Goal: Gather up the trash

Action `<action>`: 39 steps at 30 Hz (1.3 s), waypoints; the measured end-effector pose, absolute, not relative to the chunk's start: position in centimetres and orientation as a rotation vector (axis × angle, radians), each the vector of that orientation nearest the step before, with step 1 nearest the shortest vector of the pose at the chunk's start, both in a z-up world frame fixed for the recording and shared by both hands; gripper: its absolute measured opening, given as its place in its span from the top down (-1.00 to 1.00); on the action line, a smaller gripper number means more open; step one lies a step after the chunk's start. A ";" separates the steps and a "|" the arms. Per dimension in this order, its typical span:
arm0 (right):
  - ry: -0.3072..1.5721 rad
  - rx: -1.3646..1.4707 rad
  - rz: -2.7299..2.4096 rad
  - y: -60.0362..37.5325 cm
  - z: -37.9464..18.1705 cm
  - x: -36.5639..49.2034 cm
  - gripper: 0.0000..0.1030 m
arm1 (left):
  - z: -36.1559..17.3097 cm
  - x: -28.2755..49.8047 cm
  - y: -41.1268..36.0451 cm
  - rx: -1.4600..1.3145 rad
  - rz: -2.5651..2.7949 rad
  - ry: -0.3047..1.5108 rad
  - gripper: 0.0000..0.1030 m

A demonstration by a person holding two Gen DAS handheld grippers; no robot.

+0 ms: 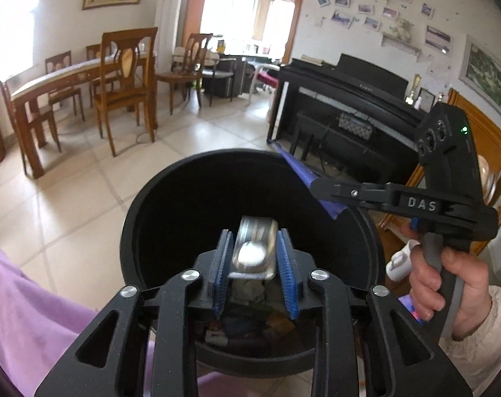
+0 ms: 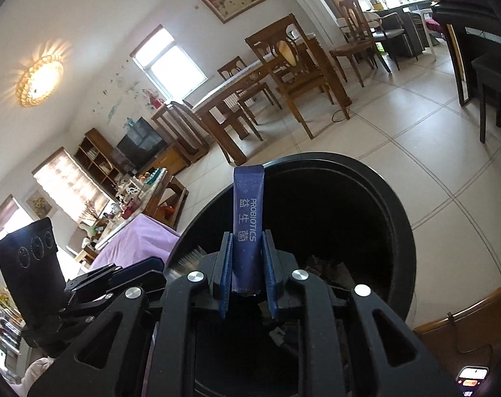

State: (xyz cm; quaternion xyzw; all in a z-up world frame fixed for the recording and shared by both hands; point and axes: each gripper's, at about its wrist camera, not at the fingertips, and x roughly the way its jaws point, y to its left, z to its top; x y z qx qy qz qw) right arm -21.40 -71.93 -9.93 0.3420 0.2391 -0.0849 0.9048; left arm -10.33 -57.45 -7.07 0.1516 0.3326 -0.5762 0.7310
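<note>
1. Two grippers, each clamped on one piece of trash. My left gripper pinches a crumpled silver foil pack between its blue pads, which press its two sides.
2. My right gripper is closed on a blue probiotics sachet; the sachet stands up past the pads, its far end level with the bin's far rim.
3. Both pieces hang over the open mouth of the black bin, the foil pack near the middle, the sachet at the bin's right rim in the left camera.
4. Down inside the bin lies mixed rubbish, dark and hard to make out.
5. Behind the bin the tiled floor runs to a wooden dining table with chairs; a black piano stands to the bin's right.
6. A lilac cloth lies just left of the bin.
</note>
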 end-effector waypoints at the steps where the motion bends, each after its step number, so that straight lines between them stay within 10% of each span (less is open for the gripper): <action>1: 0.492 0.708 -0.181 -72.0 -9.9 -21.5 0.11 | -7.1 -10.6 -57.6 0.337 -1.265 0.733 -0.11; 2: 0.492 0.710 -0.189 -72.1 -9.9 -21.5 -0.56 | -7.0 -10.7 -57.6 0.338 -1.263 0.725 -0.43; 3: 0.486 0.712 -0.194 -72.1 -9.7 -21.7 -0.83 | -6.9 -10.9 -57.4 0.337 -1.262 0.709 -0.56; 9: 0.486 0.682 -0.210 -70.9 -8.8 -21.8 -0.83 | -5.7 -11.3 -55.0 0.323 -1.275 0.696 -0.90; 28: 0.671 0.400 0.186 -47.0 -4.2 -7.2 -0.90 | -2.3 -3.6 -18.9 0.050 -0.403 0.596 -0.90; 39: 0.461 0.185 0.274 -29.5 -2.4 -1.7 -0.90 | -2.4 -2.5 -6.6 -0.035 -0.042 0.537 -0.90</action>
